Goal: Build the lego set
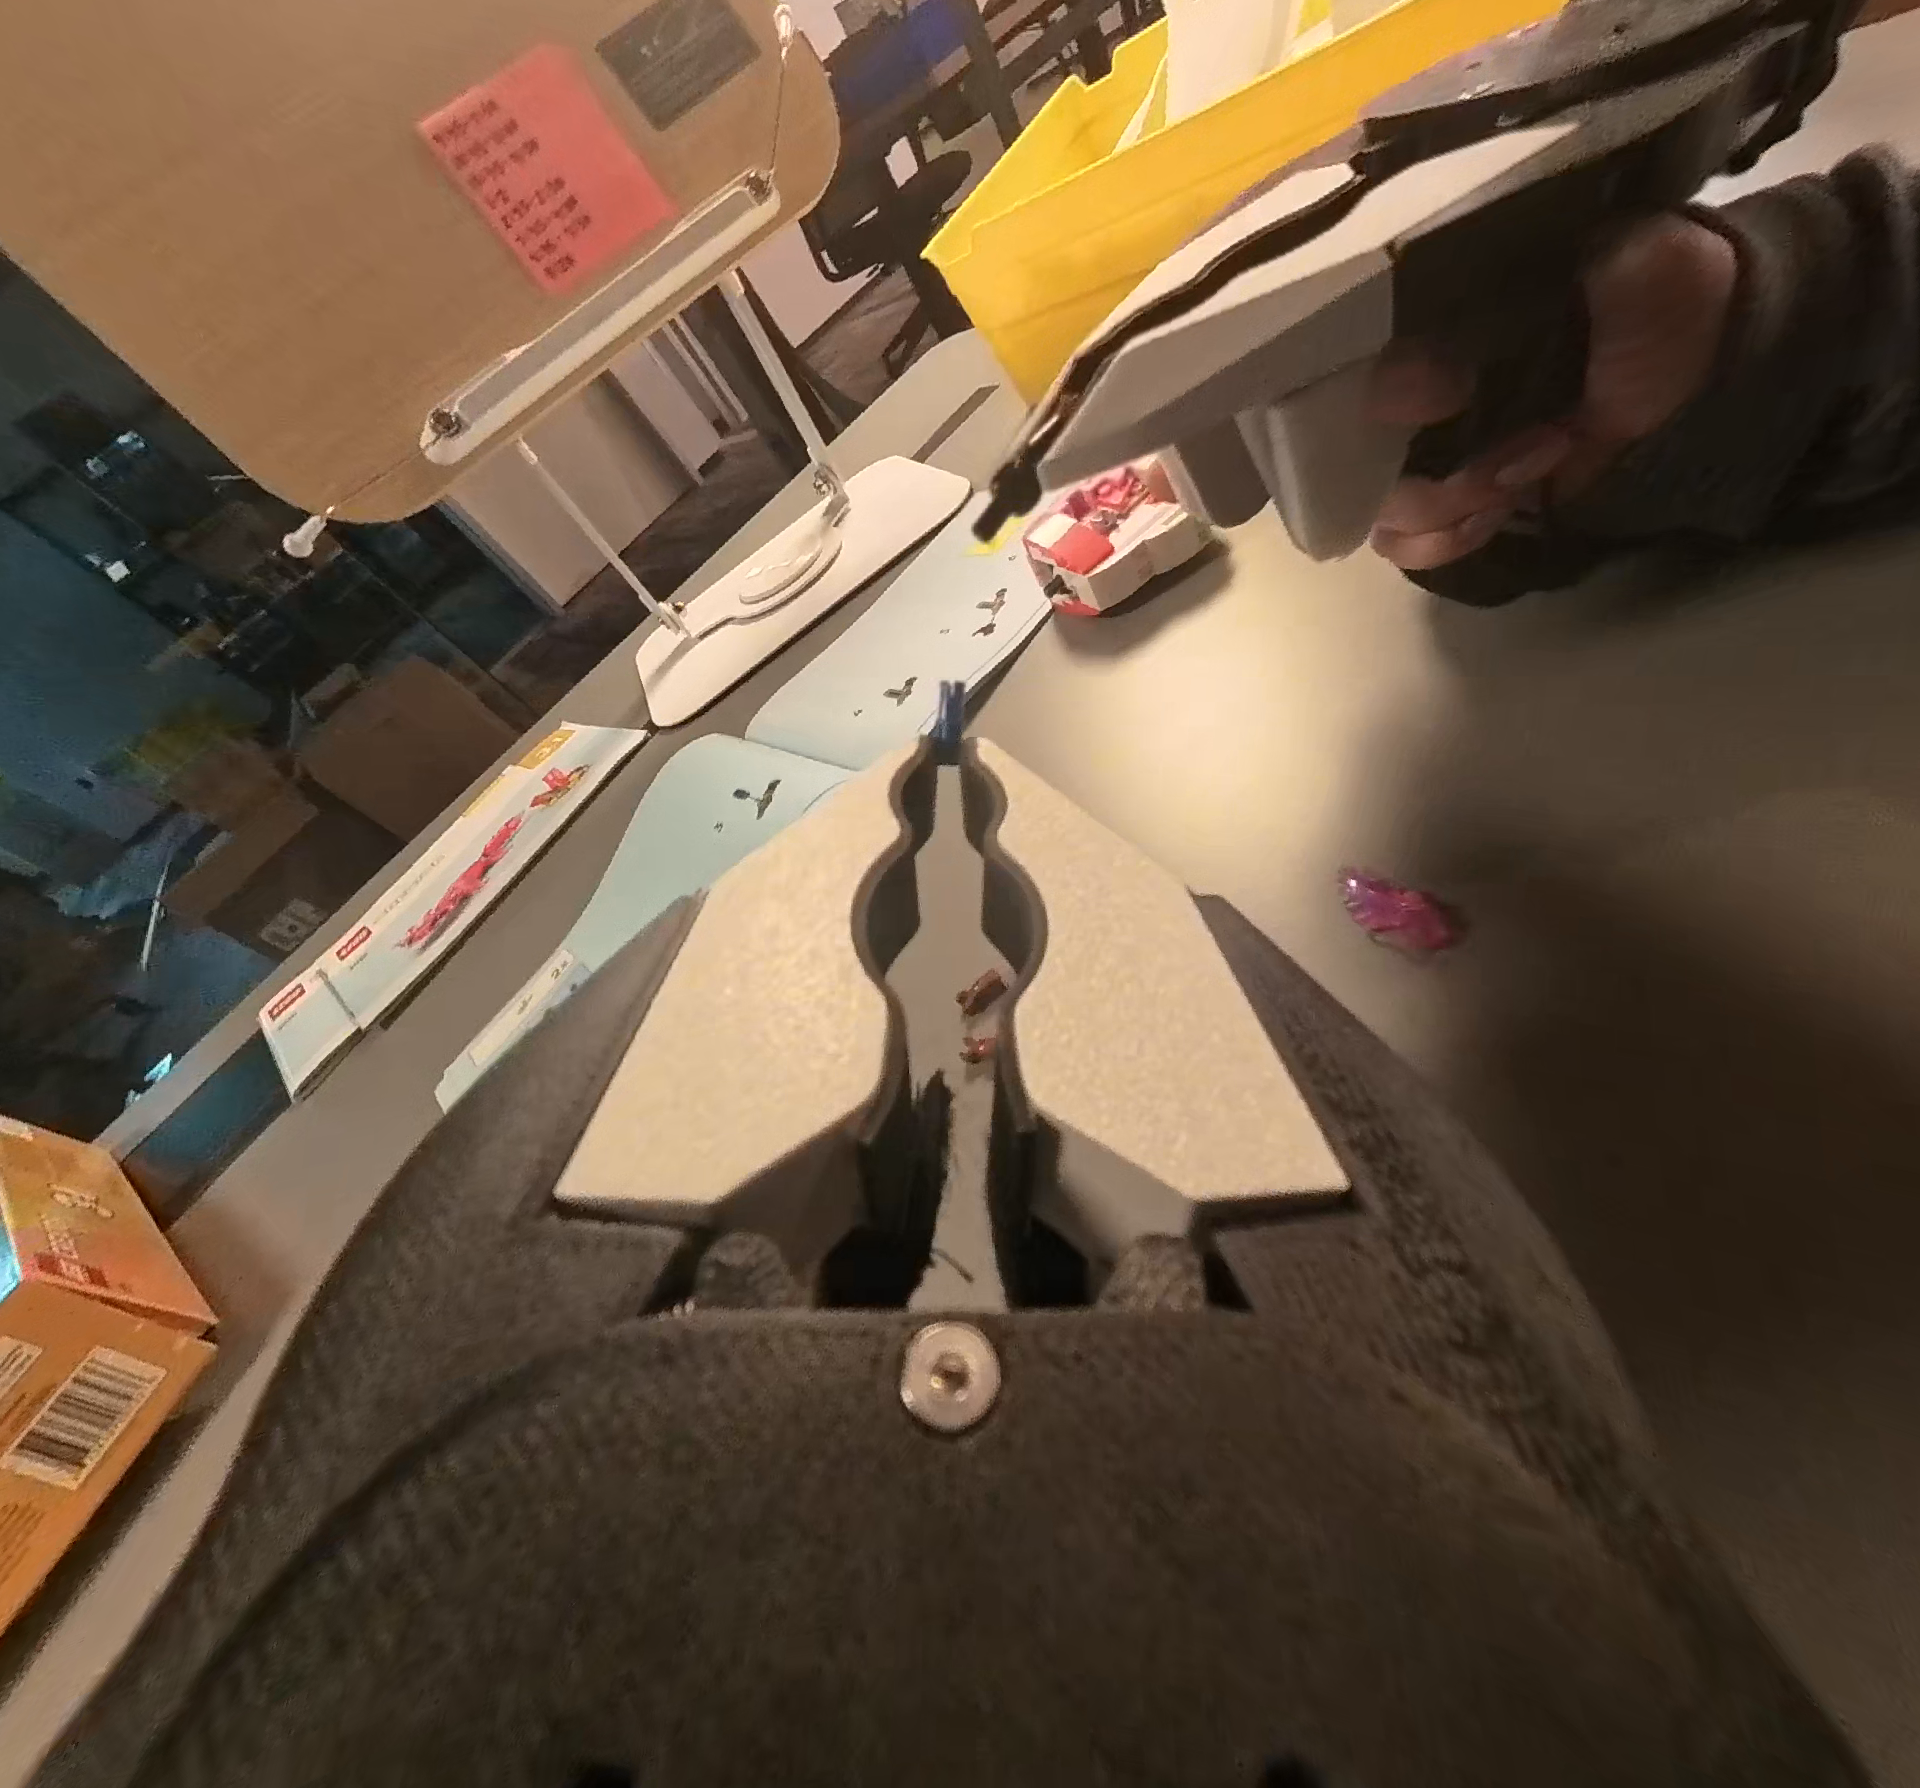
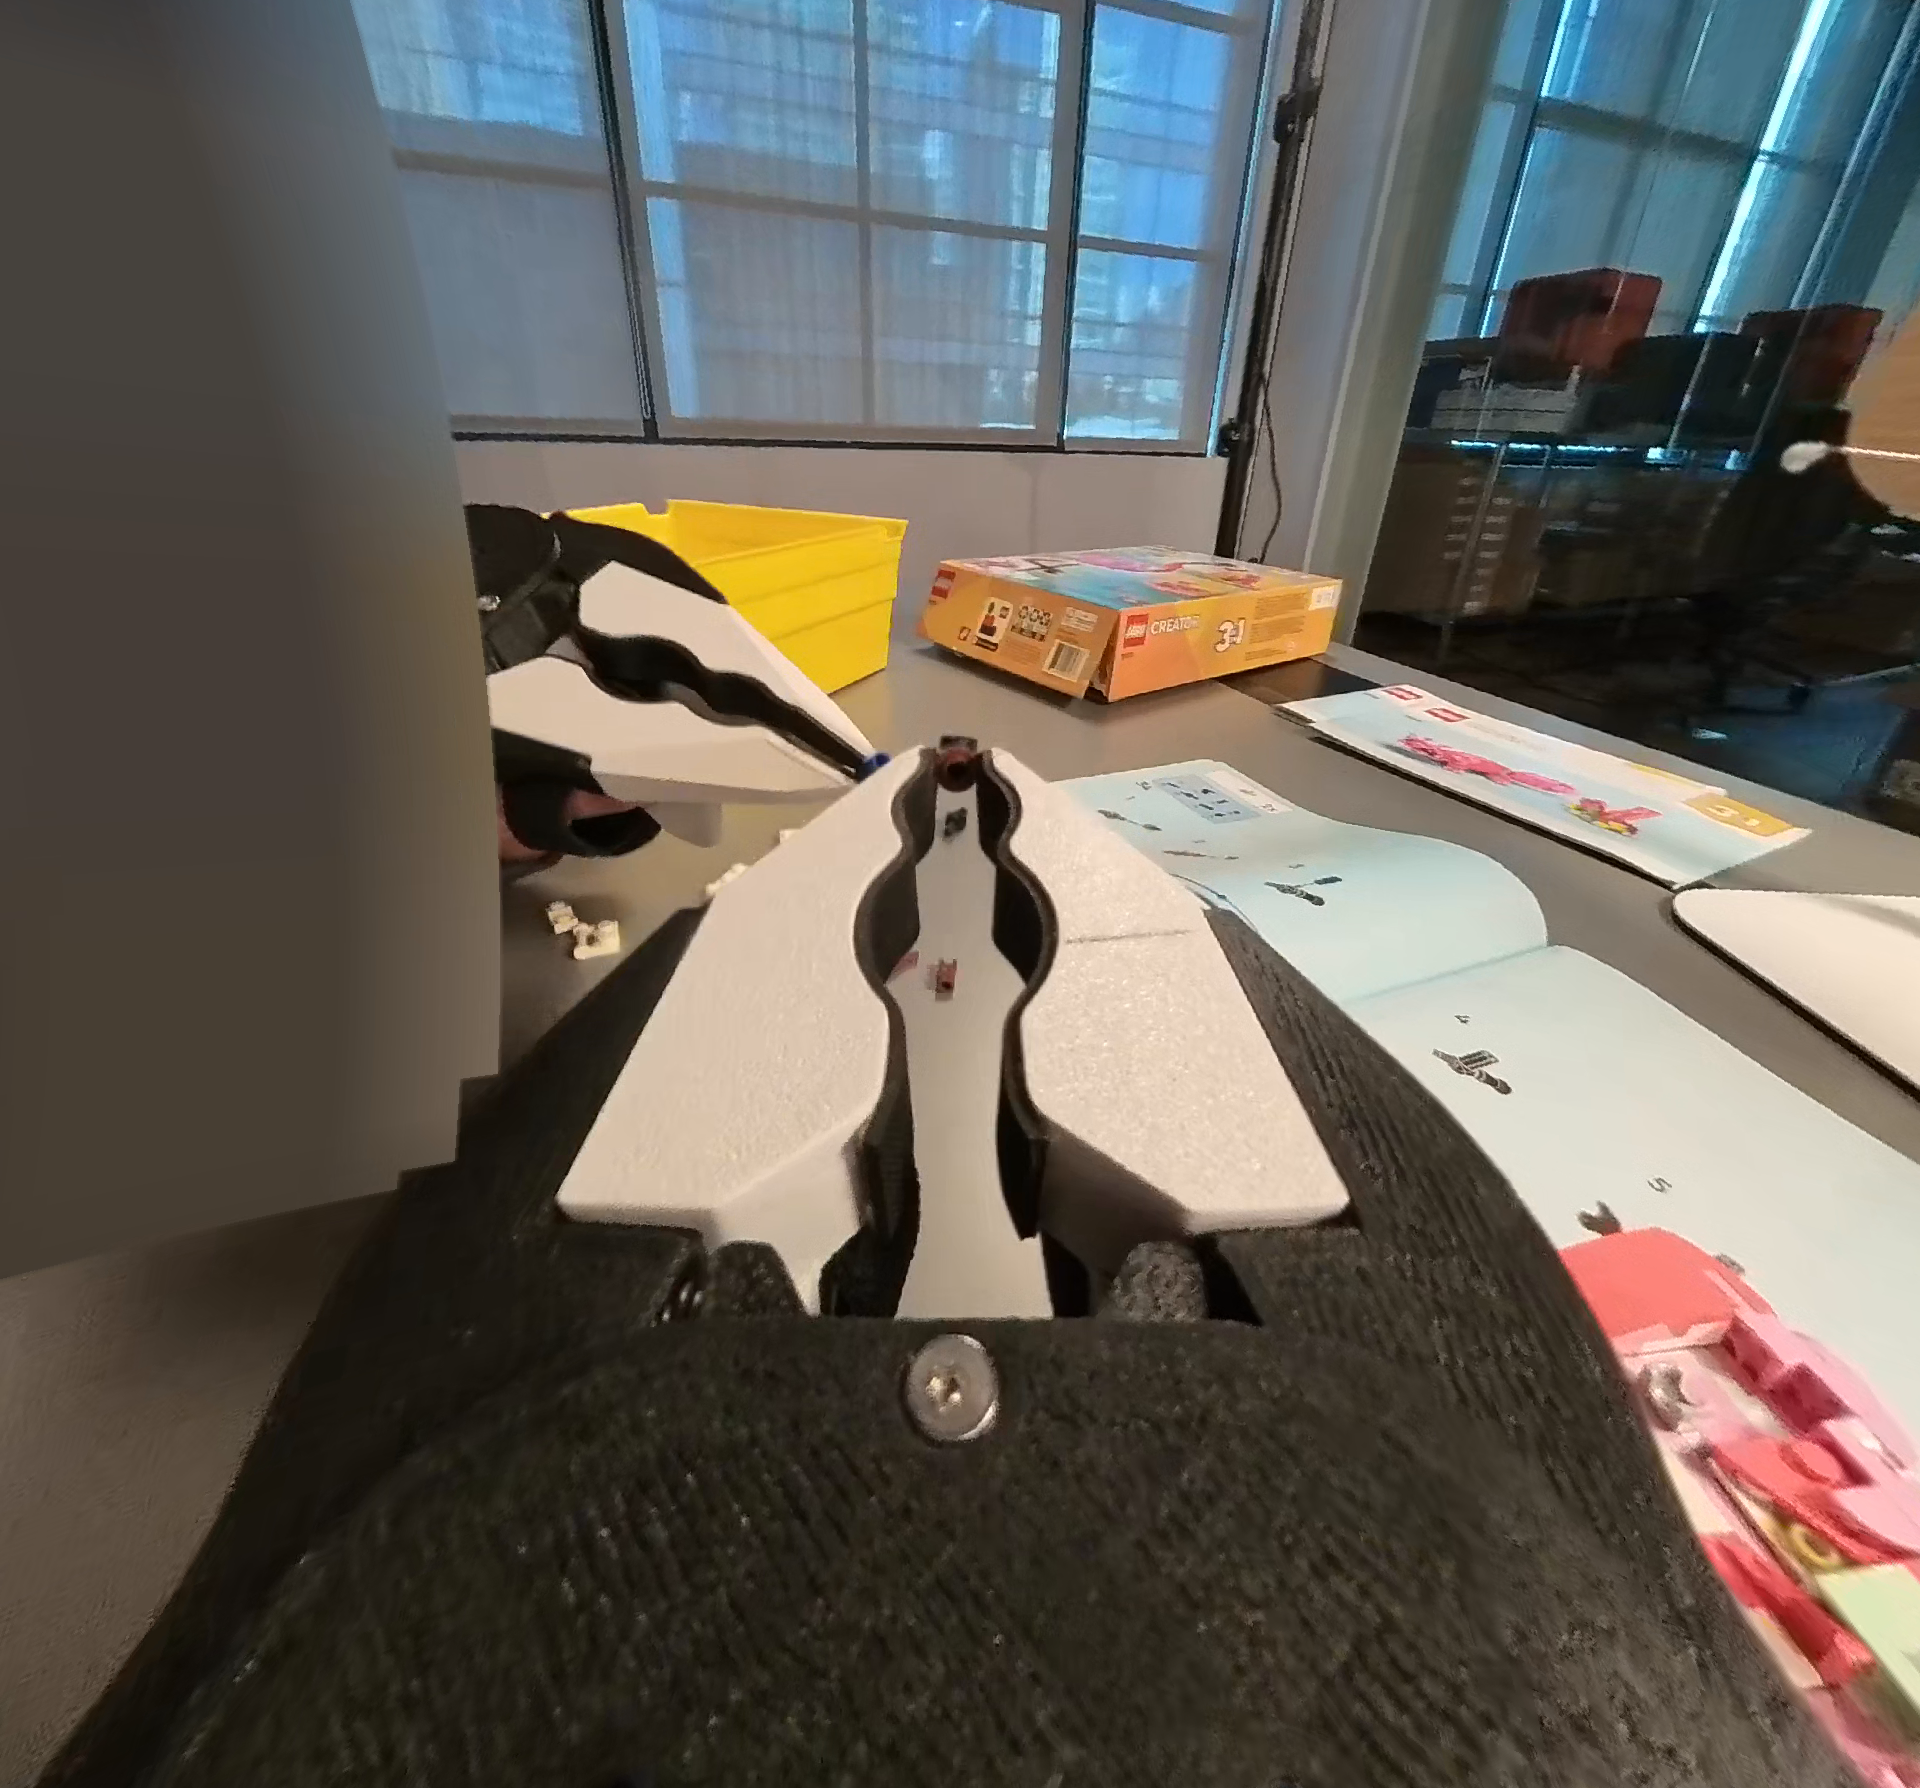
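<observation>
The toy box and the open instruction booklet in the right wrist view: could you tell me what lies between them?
Only bare grey tabletop separates the toy box from the open instruction booklet, as the right wrist view shows.

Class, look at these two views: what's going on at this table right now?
A person holds a gripper in each hand over a grey table. The left gripper pinches a small blue piece; the right gripper pinches a small dark piece. Their tips are close together. An open booklet, a toy box, a yellow bin and loose bricks lie around.
</observation>
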Tool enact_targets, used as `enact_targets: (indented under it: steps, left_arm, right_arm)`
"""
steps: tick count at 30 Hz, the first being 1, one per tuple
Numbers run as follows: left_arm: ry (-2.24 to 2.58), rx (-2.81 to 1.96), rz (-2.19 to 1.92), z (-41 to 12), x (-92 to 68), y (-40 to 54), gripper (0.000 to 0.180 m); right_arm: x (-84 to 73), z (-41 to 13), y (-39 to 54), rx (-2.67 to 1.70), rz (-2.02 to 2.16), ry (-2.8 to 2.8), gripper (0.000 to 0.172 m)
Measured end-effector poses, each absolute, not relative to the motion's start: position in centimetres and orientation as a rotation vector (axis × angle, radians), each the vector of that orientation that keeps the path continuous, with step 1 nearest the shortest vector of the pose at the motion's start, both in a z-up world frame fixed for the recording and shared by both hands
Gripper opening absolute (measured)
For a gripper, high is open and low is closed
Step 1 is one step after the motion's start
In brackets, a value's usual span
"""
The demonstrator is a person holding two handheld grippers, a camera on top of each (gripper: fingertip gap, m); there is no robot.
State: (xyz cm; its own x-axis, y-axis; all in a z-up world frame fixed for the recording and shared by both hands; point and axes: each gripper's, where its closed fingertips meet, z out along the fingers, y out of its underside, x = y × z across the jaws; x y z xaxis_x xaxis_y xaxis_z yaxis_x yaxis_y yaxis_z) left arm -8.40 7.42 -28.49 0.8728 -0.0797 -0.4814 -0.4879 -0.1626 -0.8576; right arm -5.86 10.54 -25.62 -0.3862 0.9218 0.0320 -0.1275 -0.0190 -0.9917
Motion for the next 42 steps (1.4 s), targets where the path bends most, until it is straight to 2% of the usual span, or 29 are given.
enact_targets:
  steps: [9, 16, 23, 27, 34, 39, 42]
  left_arm:
    - [0.486, -1.689, 0.402, -28.2, -8.2, 7.2, 0.003]
    - [0.471, -1.745, 0.384, -29.2, -8.7, 7.6, 0.003]
    - [0.492, -1.776, 0.354, -29.9, -8.2, 7.8, 0.003]
    - [0.504, -1.788, 0.350, -30.2, -8.1, 7.9, 0.003]
    - [0.502, -1.798, 0.336, -30.4, -8.0, 8.0, 0.003]
    - [0.490, -1.805, 0.291, -30.3, -7.7, 8.0, 0.004]
    - [0.494, -1.831, 0.266, -30.7, -7.4, 8.0, 0.003]
  right_arm:
    - [-6.1, -27.8, 8.9, -0.788, 1.272, -1.596, 0.006]
    - [-5.5, -33.3, 10.0, -1.110, 1.100, -1.946, 0.006]
    - [-4.3, -36.8, 10.8, -1.243, 0.968, -2.122, 0.006]
    - [-4.0, -36.8, 11.2, -1.261, 0.973, -2.123, 0.008]
    - [-3.9, -36.3, 11.5, -1.300, 1.048, -2.083, 0.031]
    - [-5.7, -30.7, 9.9, -1.024, 1.221, -1.817, 0.025]
    - [-5.8, -28.9, 8.6, -0.674, 0.937, -1.741, 0.018]
